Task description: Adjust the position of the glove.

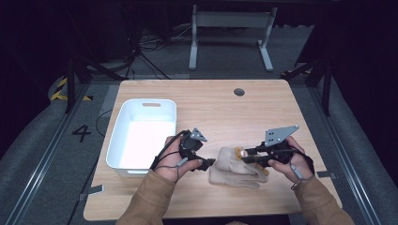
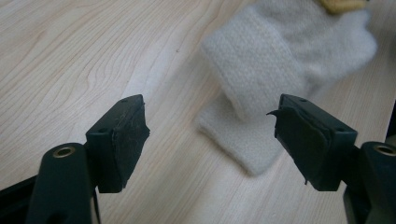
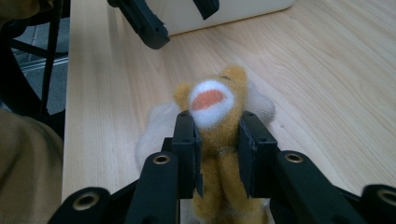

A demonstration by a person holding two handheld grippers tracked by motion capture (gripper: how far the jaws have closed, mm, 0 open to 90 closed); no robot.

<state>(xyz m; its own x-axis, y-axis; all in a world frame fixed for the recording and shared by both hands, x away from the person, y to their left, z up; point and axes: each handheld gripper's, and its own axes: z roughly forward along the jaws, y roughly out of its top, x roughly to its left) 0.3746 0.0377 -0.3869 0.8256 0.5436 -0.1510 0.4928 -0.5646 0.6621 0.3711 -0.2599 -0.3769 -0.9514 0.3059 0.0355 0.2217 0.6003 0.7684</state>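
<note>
The bench (image 1: 206,101) is a pale wooden top with a white bin (image 1: 121,154) on its left half and a small pile of soft things at the near middle. That pile is the work in hand: a cream knitted piece (image 1: 234,171), seemingly a mitten or sock, lies flat just right of the left tool (image 1: 210,162), and a small yellow plush toy (image 1: 242,153) rests on top of it, well apart from the bin.

The right tool (image 3: 217,140) comes in from the right and is clamped on the toy, its two black pads pressing the fuzzy body just behind the white-and-orange end. The left tool, seen along its own pads in the left gripper view (image 2: 210,135), stands wide apart with nothing between, aimed at the near cuff of the knitted piece (image 2: 261,88).

The step appears to be separating the toy from the knit and carrying it towards the bin. To do it well:

- Keep the right grip firm and central; plush squashes, so a hold too near the tip may slip off.
- Lift straight up first, since fuzzy fibres could catch and drag the knit along.
- If the knit rises too, press its near cuff to the bench with the left tool.
- Carry the toy left, clear of the left hand (image 1: 176,157), before lowering over the bin rim.
</note>
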